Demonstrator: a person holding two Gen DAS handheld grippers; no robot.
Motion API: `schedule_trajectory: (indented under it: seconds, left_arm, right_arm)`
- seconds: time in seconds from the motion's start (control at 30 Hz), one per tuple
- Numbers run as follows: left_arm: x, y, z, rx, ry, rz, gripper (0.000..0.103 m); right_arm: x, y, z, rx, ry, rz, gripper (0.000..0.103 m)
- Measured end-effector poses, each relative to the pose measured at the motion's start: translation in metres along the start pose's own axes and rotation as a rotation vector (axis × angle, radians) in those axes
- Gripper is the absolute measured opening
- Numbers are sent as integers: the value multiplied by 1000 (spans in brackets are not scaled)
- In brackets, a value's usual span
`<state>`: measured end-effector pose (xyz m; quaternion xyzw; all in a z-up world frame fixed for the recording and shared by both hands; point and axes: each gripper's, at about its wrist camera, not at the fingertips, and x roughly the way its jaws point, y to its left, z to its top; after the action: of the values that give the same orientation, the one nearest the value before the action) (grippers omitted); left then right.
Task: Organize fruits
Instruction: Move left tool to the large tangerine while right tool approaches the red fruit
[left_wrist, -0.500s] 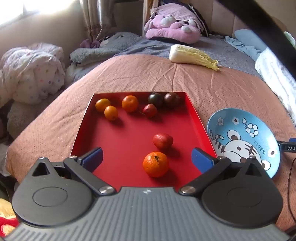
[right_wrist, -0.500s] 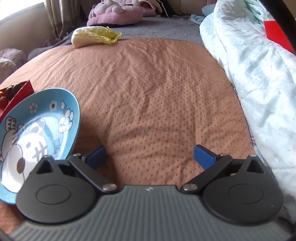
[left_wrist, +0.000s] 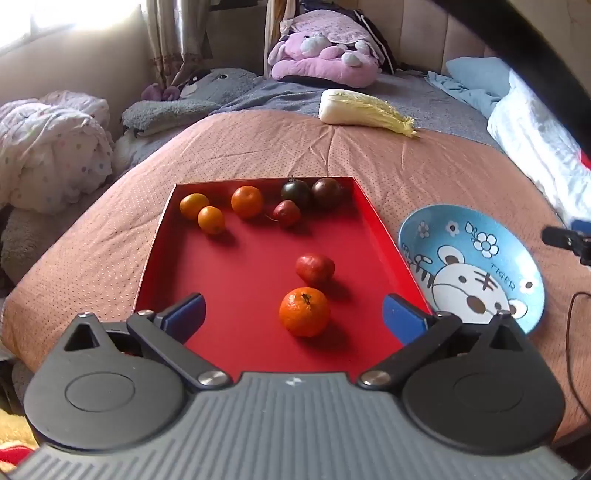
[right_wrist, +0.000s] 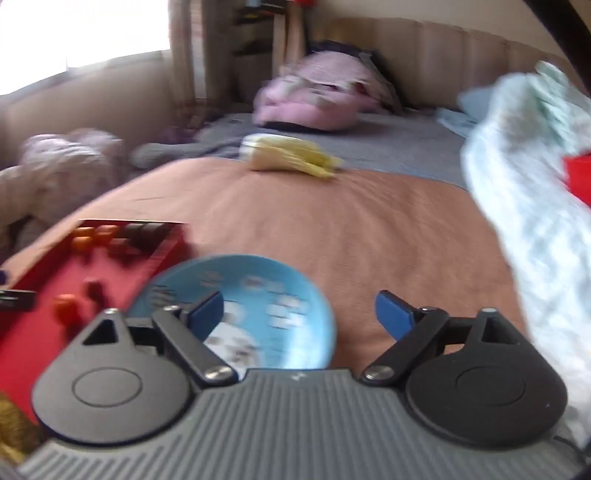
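Observation:
A red tray (left_wrist: 236, 266) lies on the brown bedspread and holds several fruits. A mandarin (left_wrist: 304, 312) and a small red fruit (left_wrist: 315, 268) lie near its front. Oranges (left_wrist: 246, 201), two dark tomatoes (left_wrist: 295, 192) and another red fruit (left_wrist: 286, 213) lie along its back. A blue tiger plate (left_wrist: 480, 236) sits right of the tray. My left gripper (left_wrist: 293, 319) is open and empty, with the mandarin between its jaws. My right gripper (right_wrist: 299, 314) is open and empty above the plate (right_wrist: 291, 284); that view is blurred, and the tray (right_wrist: 37, 291) shows at its left.
A napa cabbage (left_wrist: 360, 110) lies at the far edge of the bedspread. Pink plush toys (left_wrist: 321, 61) and a grey blanket lie behind it. A white quilt (right_wrist: 535, 221) rises on the right. Bundled bedding (left_wrist: 48, 147) is on the left.
My right gripper has swung left and pulled back, so the plate now lies under its jaws and the tray has come into view. My left gripper has barely moved.

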<state>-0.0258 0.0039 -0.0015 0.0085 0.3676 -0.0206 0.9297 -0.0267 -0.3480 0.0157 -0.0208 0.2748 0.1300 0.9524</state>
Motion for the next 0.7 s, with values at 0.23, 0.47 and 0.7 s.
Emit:
schedule_trajectory:
  seconds: [0.23,0.47,0.7]
  left_arm:
    - [1,2,-9,44,27,-17,87]
    - [7,3,-13,41,40,-37,82]
    - [28,-4,-6,22,35,-45,78]
  right_arm:
    - [15,103,32,-152,47,238,72]
    - [61,160,43,-164,115,291,66]
    - [88,180,52,-189,159,303,61]
